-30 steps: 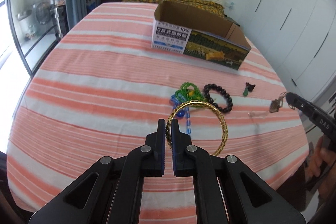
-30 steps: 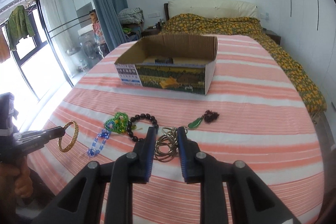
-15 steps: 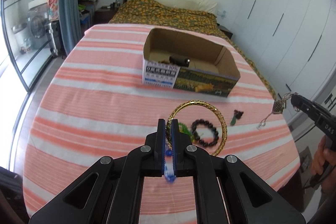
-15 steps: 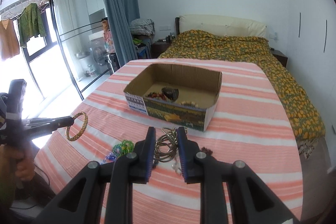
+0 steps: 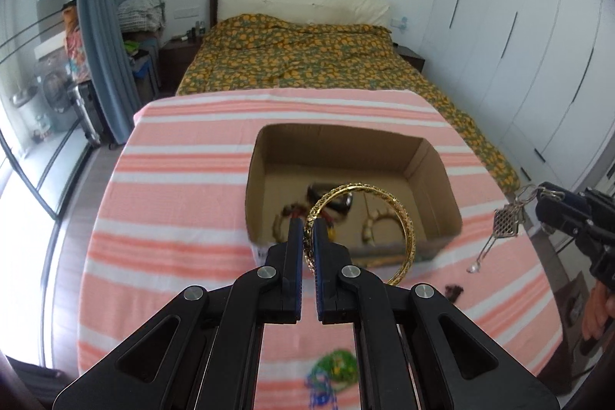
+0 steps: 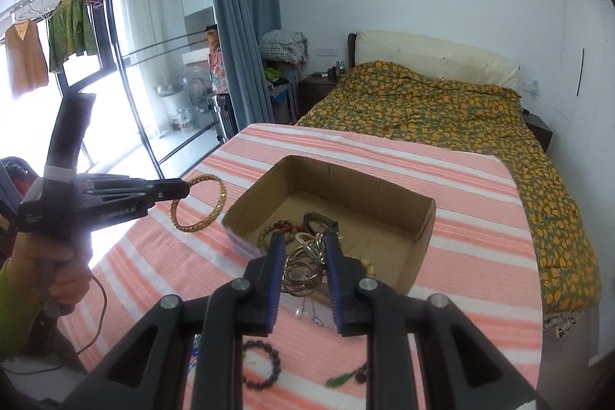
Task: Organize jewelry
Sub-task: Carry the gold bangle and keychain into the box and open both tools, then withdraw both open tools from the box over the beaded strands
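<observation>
Pink-and-white striped cloth (image 5: 173,210) covers the table under my tongs, with the cardboard box (image 5: 434,187) as my landmark. Nearest me, on the near side of the box, lie a green bead cluster (image 5: 335,367), a black bead bracelet (image 6: 265,367) and a green pendant (image 6: 338,380). My left gripper (image 5: 307,237) is clenched on the gold bangle (image 5: 403,218), held in the air over the box's near wall. My right gripper (image 6: 305,248) grasps a bunch of silver rings with dangling charms (image 6: 303,271) above the box's near edge. Inside the box rest several beaded pieces (image 6: 276,229). Beyond the box stands a bed with a yellow-patterned quilt (image 5: 307,60).
</observation>
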`<state>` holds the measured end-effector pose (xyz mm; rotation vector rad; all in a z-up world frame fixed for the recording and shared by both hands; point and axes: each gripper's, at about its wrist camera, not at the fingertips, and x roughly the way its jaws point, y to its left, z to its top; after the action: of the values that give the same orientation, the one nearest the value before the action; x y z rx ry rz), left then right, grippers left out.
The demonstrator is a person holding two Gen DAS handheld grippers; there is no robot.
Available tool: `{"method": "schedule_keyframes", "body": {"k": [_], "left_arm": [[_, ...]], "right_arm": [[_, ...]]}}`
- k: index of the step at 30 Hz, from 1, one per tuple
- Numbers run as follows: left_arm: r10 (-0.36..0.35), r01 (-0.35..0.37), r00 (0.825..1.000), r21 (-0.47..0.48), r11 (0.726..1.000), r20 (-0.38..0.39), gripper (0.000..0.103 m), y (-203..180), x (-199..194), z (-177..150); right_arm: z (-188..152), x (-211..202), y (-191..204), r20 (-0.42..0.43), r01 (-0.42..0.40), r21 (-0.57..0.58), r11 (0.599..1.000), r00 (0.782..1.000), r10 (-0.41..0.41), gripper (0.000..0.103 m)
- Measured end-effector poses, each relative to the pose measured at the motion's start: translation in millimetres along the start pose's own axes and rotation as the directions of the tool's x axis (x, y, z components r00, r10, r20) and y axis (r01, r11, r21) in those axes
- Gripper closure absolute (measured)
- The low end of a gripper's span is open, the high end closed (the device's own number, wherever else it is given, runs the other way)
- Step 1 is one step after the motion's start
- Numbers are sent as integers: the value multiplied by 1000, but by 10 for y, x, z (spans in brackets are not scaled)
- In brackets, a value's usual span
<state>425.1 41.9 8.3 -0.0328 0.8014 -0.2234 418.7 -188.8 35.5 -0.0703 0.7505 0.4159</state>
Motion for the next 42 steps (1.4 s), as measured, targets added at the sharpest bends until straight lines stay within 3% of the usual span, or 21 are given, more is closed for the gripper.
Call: {"method": "schedule_keyframes", "body": {"k": [9, 16, 18, 19, 21, 22, 23, 25, 31, 35, 42], "left_arm": [[50, -49, 995, 18, 999, -83, 100, 42, 1078, 552], [78, -75, 982, 26, 997, -170, 100, 77, 1738, 583], [81, -77, 979, 26, 997, -188, 98, 88, 1842, 560], [82, -78, 977, 26, 997, -197, 97, 95, 1873, 548], [99, -96, 972, 22, 995, -214, 83, 123, 1919, 514], [102, -100, 971, 19, 995, -215, 64, 113, 1918, 517], [106, -105, 973, 15, 994, -205, 49, 114, 1885, 505], [118, -117, 977, 16, 993, -176, 38, 112, 1766, 459], [131, -126, 985, 47, 991, -114, 20, 126, 1177, 157], [149, -142, 985, 76, 987, -82, 16, 170, 661, -287], [167, -164, 983, 51, 985, -81, 13, 267, -104, -1377]], "right_arm": [[457, 1164, -448, -115, 41, 13, 999, 993, -39, 82], [412, 1627, -640, -144, 56, 53, 997, 988, -48, 81], [398, 1660, -674, -148, 81, 60, 995, 986, -71, 65], [384, 1646, -690, -141, 93, 70, 993, 987, -83, 46], [366, 1585, -729, -119, 93, 87, 992, 989, -83, 42], [346, 1540, -736, -114, 90, 94, 991, 990, -80, 42], [321, 1485, -734, -108, 90, 96, 991, 991, -80, 42], [274, 1380, -709, -100, 91, 88, 992, 992, -82, 42], [-153, 796, -533, -91, 96, 63, 993, 992, -90, 42], [-690, 360, -424, -98, 146, 51, 988, 985, -141, 42], [-1795, -219, -56, -102, 248, 66, 967, 965, -240, 42]]}}
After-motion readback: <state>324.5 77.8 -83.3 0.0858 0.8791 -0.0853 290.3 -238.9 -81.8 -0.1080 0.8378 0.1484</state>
